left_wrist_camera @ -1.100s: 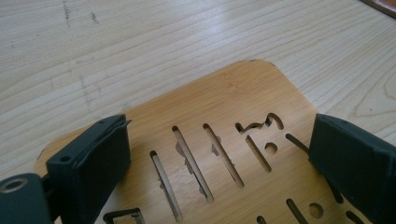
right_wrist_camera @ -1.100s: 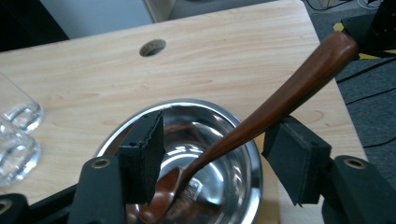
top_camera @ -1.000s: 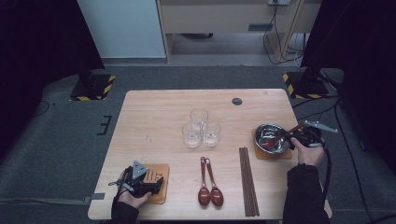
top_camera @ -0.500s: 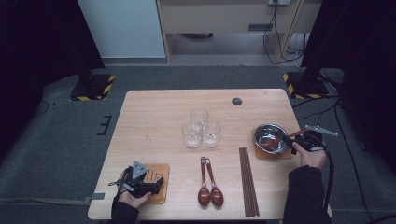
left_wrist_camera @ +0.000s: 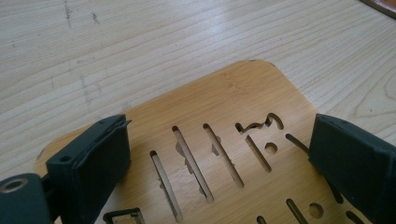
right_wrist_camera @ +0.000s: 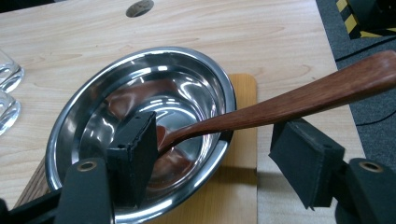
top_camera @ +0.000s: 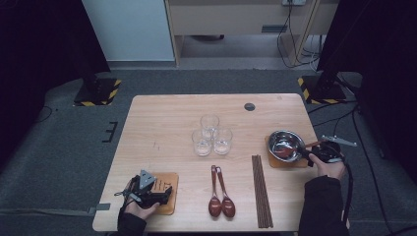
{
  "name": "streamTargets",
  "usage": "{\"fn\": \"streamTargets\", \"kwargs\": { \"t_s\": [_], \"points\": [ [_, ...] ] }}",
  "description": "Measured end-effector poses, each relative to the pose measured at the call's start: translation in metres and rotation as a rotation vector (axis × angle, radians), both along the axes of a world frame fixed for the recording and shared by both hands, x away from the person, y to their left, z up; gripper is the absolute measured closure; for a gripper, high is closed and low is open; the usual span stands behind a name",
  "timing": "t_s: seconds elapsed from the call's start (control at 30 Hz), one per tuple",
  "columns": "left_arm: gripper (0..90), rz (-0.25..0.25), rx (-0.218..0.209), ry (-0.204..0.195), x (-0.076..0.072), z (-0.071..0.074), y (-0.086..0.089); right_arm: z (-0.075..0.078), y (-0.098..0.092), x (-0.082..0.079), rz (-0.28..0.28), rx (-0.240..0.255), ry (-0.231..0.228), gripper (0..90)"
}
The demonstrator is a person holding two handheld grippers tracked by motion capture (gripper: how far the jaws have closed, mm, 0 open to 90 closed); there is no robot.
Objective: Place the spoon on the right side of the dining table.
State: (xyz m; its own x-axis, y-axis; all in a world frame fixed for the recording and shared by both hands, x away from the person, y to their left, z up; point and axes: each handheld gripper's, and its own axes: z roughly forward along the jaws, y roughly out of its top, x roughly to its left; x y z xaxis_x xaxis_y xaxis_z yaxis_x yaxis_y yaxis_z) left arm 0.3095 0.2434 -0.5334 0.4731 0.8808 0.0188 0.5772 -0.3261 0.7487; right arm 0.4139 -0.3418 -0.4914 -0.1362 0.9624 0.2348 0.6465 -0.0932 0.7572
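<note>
Since the earlier frames your right gripper (top_camera: 309,155) has drawn back a little toward the table edge, and its jaws have just been opening; your left gripper (top_camera: 156,194) has stayed put.

Nearest you, along the front of the light wooden table (top_camera: 162,123), your left gripper is lying over the slotted bamboo coaster (left_wrist_camera: 233,154) at the front left corner. Its jaws are standing apart with the coaster's surface showing between them, and they are gripping nothing. Beside it toward the middle, two wooden spoons (top_camera: 220,192) are lying side by side, and then a bundle of dark chopsticks (top_camera: 261,191), all pointing away from you.

On your right, the steel bowl (right_wrist_camera: 93,112) is sitting on a second bamboo coaster (right_wrist_camera: 243,121). A third wooden spoon (right_wrist_camera: 299,100) is resting in it, its head down in the bowl and its handle leaning over the rim. That handle is passing between your right jaws, which are standing wide. The left pad is sitting inside the bowl right beside the spoon's neck, and the right pad is hanging clear below the handle.

Farther out, three clear glasses (top_camera: 212,135) are clustered at the table's middle, and a round grommet (top_camera: 250,106) is set near the far edge. Beyond the table, grey carpet (top_camera: 59,142) is running to striped stand bases (top_camera: 98,92) and a pale cabinet (top_camera: 128,29).
</note>
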Motion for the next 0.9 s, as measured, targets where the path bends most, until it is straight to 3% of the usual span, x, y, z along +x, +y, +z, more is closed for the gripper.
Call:
{"fn": "streamTargets", "kwargs": {
  "t_s": [0.53, 0.9],
  "points": [
    [4.6, 0.001, 0.000, 0.000, 0.000, 0.000, 0.000, -0.006, 0.000, -0.011, 0.021, -0.025, 0.029, 31.0],
    [4.6, 0.000, 0.000, 0.000, 0.000, 0.000, 0.000, 0.010, 0.006, -0.020, 0.037, -0.028, -0.013, 32.0]
  ]
}}
